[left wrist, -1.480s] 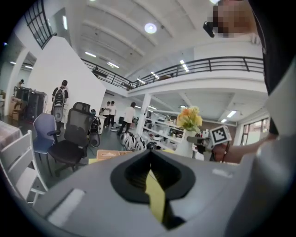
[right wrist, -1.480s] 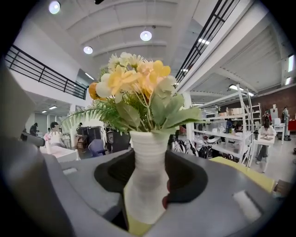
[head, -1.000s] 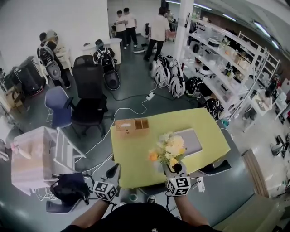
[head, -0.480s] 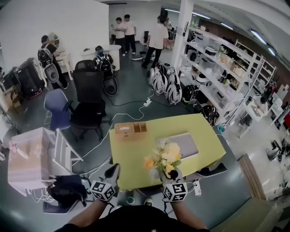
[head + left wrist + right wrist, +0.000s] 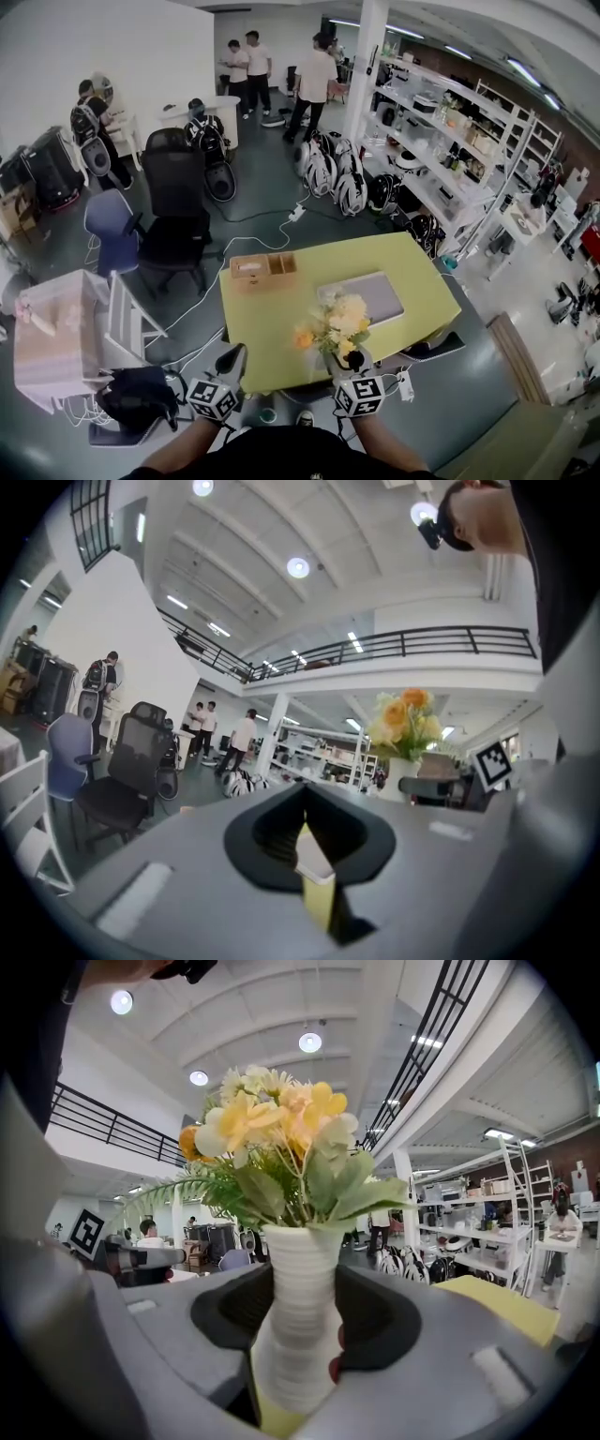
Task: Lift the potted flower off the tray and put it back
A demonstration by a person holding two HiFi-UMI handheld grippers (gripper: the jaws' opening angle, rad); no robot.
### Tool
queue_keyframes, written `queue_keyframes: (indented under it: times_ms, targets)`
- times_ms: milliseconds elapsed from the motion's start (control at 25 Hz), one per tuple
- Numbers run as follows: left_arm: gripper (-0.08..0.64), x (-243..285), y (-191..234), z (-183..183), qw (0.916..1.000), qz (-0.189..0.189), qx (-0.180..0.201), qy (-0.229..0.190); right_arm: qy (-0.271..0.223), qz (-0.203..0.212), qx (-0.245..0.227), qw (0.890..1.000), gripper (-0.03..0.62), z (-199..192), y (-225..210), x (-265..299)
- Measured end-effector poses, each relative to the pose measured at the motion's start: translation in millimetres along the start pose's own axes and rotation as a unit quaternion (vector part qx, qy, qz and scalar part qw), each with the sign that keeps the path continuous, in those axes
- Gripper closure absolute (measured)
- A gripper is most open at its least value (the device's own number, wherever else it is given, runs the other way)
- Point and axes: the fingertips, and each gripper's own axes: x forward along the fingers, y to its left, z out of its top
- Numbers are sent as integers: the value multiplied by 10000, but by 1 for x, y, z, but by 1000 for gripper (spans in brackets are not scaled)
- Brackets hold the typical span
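Potted flower [image 5: 337, 323] held over near edge of yellow worktop [image 5: 272, 314], clear of the grey tray [image 5: 375, 298] lying behind it. Right tool [image 5: 349, 358] clamped on its white ribbed pot [image 5: 298, 1335]. Left tool [image 5: 232, 359] off worktop's near-left edge; jaws apparently together, empty.

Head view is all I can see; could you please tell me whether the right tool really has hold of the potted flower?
Observer: Yes. The right tool is shut on the white ribbed vase, its pads pressing both sides.
Operator: Thank you. Is the vase held straight?
Observer: It stands upright between the pads, with the flowers above them.
Operator: And what about the left tool, please?
Observer: The left tool holds nothing; its jaws are together.
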Motion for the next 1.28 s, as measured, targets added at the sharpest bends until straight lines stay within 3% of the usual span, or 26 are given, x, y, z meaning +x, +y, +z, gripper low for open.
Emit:
queue_keyframes:
  times_ms: [440, 720, 1000, 1280]
  targets:
    - [553, 4, 6, -20, 9995, 120, -238, 190, 49, -58, 19, 10000, 382, -11, -9, 0]
    - [554, 22, 1, -28, 9988, 174, -345, 310, 48, -115, -36, 9999, 382, -5, -38, 11]
    - [554, 45, 5, -48, 9974, 327, -497, 395, -64, -323, -331, 9989, 382, -8, -100, 50]
    - [553, 67, 18, -72, 9936, 740, -541, 658, -138, -452, -596, 9971, 382, -33, -191, 126]
